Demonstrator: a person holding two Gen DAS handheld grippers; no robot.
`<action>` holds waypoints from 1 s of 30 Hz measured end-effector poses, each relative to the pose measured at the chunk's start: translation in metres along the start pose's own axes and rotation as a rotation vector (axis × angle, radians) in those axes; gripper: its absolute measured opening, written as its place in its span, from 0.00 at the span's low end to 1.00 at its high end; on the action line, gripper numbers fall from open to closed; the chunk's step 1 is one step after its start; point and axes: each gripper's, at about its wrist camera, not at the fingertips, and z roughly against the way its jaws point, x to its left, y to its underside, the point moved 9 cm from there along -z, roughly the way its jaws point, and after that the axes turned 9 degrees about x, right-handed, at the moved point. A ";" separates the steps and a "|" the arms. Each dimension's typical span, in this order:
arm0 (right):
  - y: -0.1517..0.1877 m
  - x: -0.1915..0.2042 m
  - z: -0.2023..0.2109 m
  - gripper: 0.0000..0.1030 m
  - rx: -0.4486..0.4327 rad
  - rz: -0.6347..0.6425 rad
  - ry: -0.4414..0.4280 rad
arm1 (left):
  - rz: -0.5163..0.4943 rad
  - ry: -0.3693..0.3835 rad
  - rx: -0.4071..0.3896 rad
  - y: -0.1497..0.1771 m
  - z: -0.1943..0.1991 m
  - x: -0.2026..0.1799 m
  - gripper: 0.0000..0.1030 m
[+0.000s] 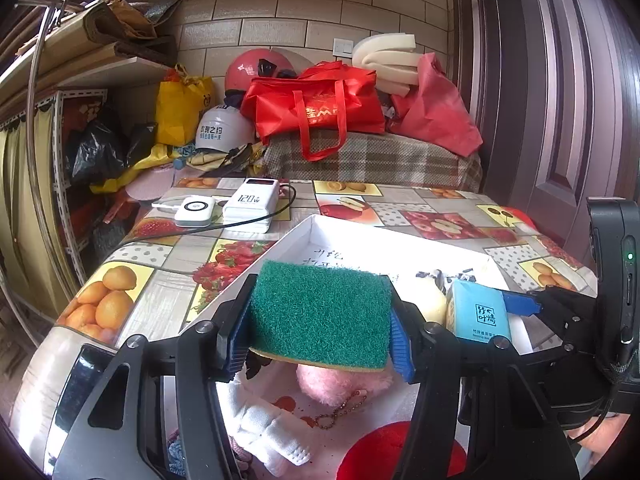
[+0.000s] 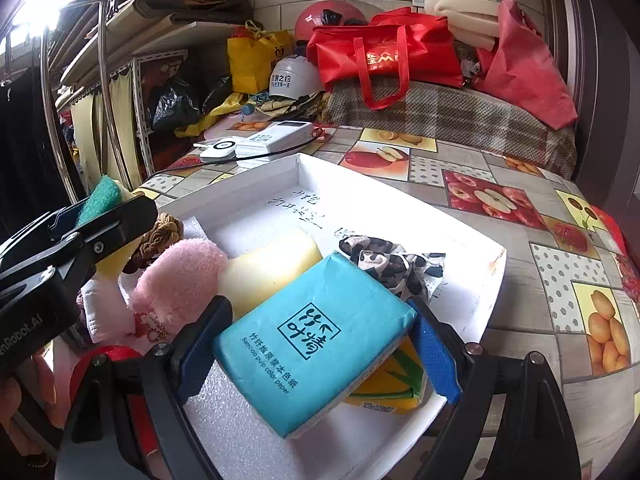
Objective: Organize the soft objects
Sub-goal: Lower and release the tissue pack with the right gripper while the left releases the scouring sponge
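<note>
My left gripper (image 1: 320,316) is shut on a green scouring sponge (image 1: 320,312) with a yellow underside, held above the near end of the white tray (image 1: 316,228). My right gripper (image 2: 316,344) is shut on a blue tissue pack (image 2: 312,344), held over the tray's (image 2: 472,240) near right part; the pack also shows in the left wrist view (image 1: 478,310). In the tray lie a pink plush (image 2: 176,280), a pale yellow sponge (image 2: 272,264), a black-and-white scrunchie (image 2: 392,264), a yellow pack (image 2: 396,384), a brown knotted piece (image 2: 160,232) and a white cloth (image 1: 264,424).
Two white power banks (image 1: 224,204) with a black cable lie on the fruit-print tablecloth (image 2: 560,264) beyond the tray. Red bags (image 1: 316,108), helmets (image 1: 224,128) and foam (image 1: 384,60) pile up at the back. A red object (image 1: 400,452) sits at the near edge. Door at right.
</note>
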 end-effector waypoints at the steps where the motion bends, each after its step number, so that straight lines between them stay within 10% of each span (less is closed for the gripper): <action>1: 0.000 0.000 0.000 0.85 0.001 0.001 0.004 | -0.001 -0.006 -0.001 0.000 0.000 0.000 0.56; 9: -0.003 0.001 0.004 0.86 -0.027 0.022 0.034 | -0.049 -0.059 -0.031 0.001 0.005 -0.006 0.62; 13: -0.005 -0.003 0.005 0.98 -0.034 0.004 0.047 | -0.040 -0.111 -0.041 0.001 0.008 -0.003 0.99; 30: -0.007 -0.004 0.015 1.00 -0.090 -0.002 0.064 | -0.009 -0.151 -0.089 0.001 0.019 0.007 1.00</action>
